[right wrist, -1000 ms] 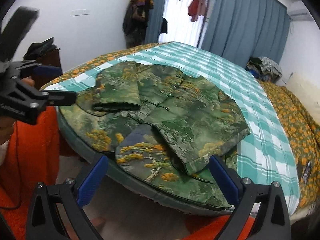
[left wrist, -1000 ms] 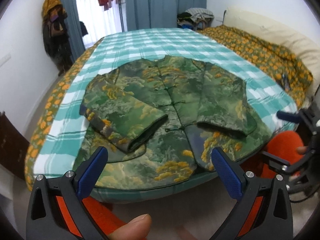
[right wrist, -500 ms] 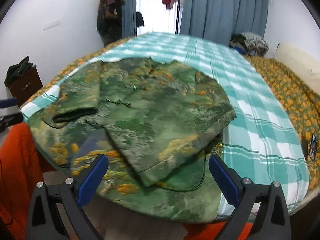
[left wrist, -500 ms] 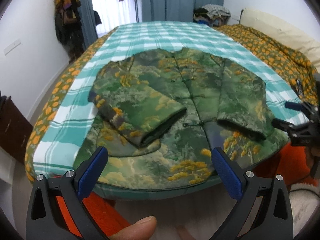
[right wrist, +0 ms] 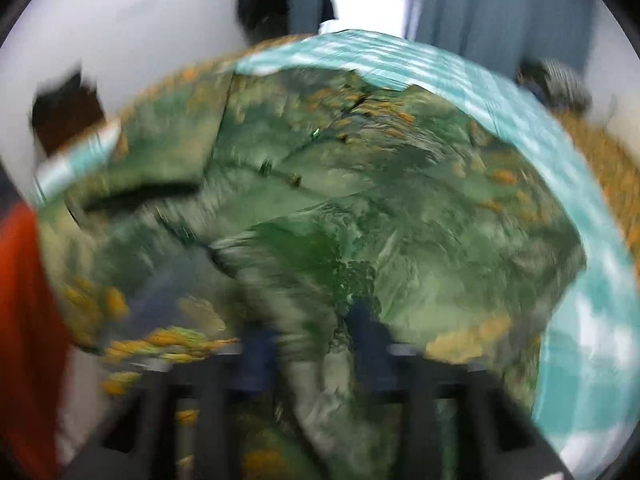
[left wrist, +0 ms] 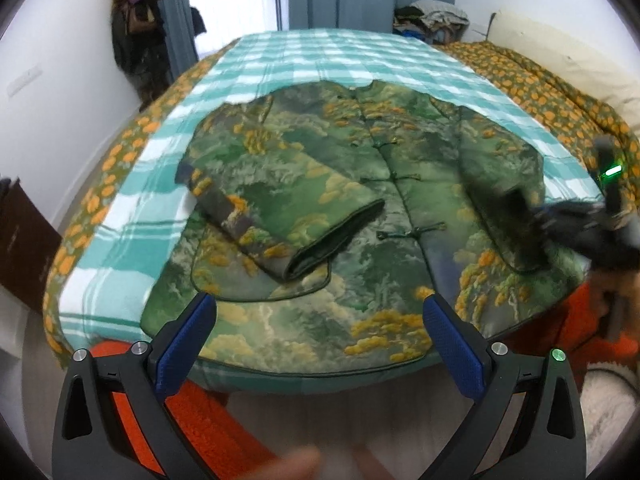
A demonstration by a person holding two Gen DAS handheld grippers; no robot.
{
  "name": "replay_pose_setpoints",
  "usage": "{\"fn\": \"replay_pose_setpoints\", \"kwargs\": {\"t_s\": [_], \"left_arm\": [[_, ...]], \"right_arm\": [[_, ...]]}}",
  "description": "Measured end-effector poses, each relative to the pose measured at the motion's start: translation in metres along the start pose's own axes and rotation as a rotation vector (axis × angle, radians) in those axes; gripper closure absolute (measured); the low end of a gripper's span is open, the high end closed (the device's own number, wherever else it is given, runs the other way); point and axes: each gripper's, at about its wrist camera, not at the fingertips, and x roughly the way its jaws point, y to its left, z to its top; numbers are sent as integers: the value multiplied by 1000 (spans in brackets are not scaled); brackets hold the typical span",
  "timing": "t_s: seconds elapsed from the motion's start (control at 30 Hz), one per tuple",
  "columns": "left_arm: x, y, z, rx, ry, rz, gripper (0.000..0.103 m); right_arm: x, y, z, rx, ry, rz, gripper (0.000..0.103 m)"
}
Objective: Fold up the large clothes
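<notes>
At the bottom of the left wrist view, the left gripper (left wrist: 320, 330) is hovering with its blue pads spread wide and nothing between them, just short of the near hem of the green patterned jacket (left wrist: 360, 208). The jacket is lying flat on the teal checked blanket (left wrist: 320, 56), both sleeves folded inward. At the lower middle of the blurred right wrist view, the right gripper (right wrist: 316, 344) is pinching a bunched fold of jacket fabric (right wrist: 360, 240), its jaws having just closed.
</notes>
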Motion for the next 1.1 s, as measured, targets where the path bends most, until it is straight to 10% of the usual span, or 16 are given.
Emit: {"fn": "replay_pose_setpoints", "kwargs": {"t_s": [0.27, 0.43, 0.57, 0.7, 0.97, 1.1], "left_arm": [[8, 8, 16, 54, 4, -15, 7], [19, 18, 38, 126, 5, -1, 6], [33, 15, 54, 237, 12, 8, 3], [56, 5, 59, 338, 44, 11, 3], [138, -23, 56, 542, 150, 14, 10], [148, 16, 76, 324, 232, -158, 90]], "right_arm": [[-136, -106, 14, 179, -271, -323, 93], [-154, -181, 11, 219, -252, -606, 92], [-141, -235, -5, 307, -130, -830, 55], [-152, -236, -29, 502, -218, -757, 50], [-129, -120, -52, 489, -309, -407, 46], [-114, -52, -51, 388, -301, -269, 46]]}}
